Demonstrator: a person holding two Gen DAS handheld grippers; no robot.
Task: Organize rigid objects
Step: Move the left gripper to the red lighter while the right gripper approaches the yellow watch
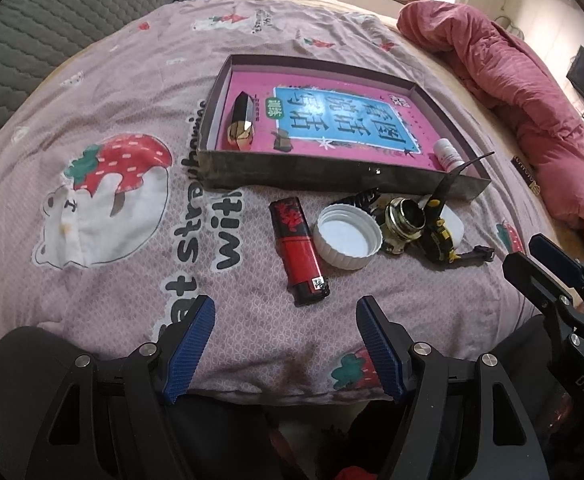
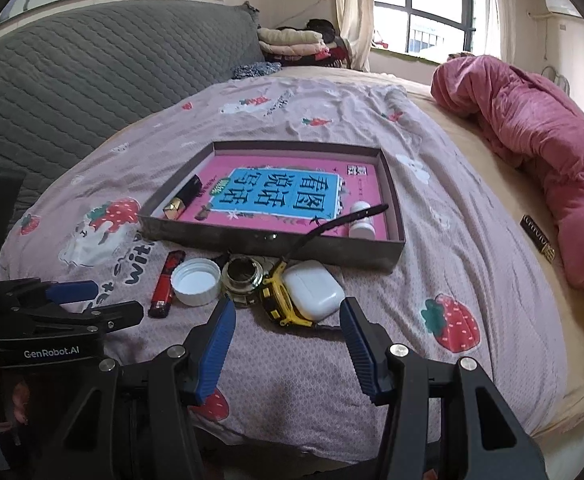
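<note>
bed w/ strawberry sheet (image 1: 139, 240), box tray (image 1: 292, 174), lighter (image 1: 300, 252), cap (image 1: 348, 236), earbud case (image 2: 312, 288)

The bed (image 2: 432, 264) carries a pink strawberry-print sheet (image 2: 316, 96); a rumpled rose-pink quilt (image 2: 532, 128) lies along its right edge; a grey quilted headboard (image 2: 91, 72) rises on its left; folded blankets (image 2: 292, 42) and a window (image 2: 424, 8) stand beyond its far end.

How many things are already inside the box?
3 that I can see: a pink book lying flat on the bottom, a black and gold lipstick at the left side, and a small white bottle at the right side. Something could hide under the book.
</note>
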